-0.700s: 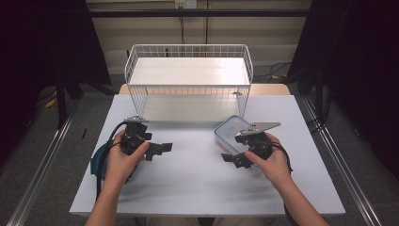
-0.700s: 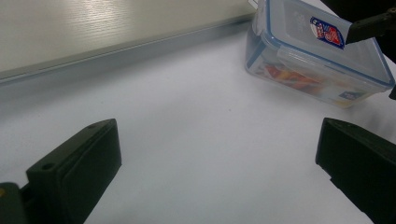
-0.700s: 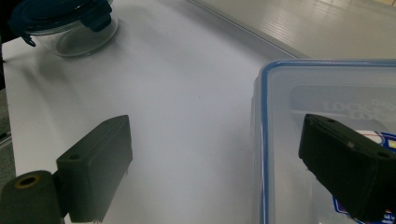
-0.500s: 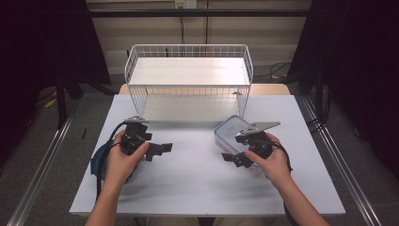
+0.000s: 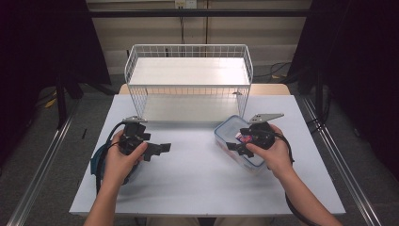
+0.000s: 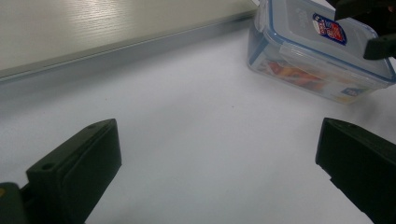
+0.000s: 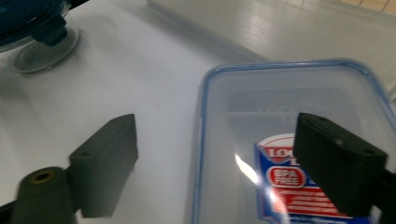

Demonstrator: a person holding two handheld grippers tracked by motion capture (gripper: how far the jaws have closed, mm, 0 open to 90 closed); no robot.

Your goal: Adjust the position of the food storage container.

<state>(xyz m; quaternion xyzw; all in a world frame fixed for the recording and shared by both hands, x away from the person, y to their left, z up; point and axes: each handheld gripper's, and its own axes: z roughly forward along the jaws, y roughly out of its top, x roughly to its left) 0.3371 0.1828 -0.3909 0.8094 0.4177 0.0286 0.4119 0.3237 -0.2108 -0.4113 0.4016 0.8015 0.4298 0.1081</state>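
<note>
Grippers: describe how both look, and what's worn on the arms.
Both grippers, left and right, are black, with two flat blocky jaws. Each carries a grey three-cornered plate on top and trails a black cable. The forearms are bare, no sleeves or gloves.

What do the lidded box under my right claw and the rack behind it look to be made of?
Lidded box: apparently clear, glossy plastic with a blue rim; it shows glare and see-through walls. Rack: likely white-coated metal wire; thin grid walls around pale, wood-look shelves.

Wire basket (image 5: pixel 188 77) at table (image 5: pixel 197 188) rear; food box (image 5: pixel 229 134) front-right, bowl (image 5: pixel 99 157) front-left, well apart.
</note>
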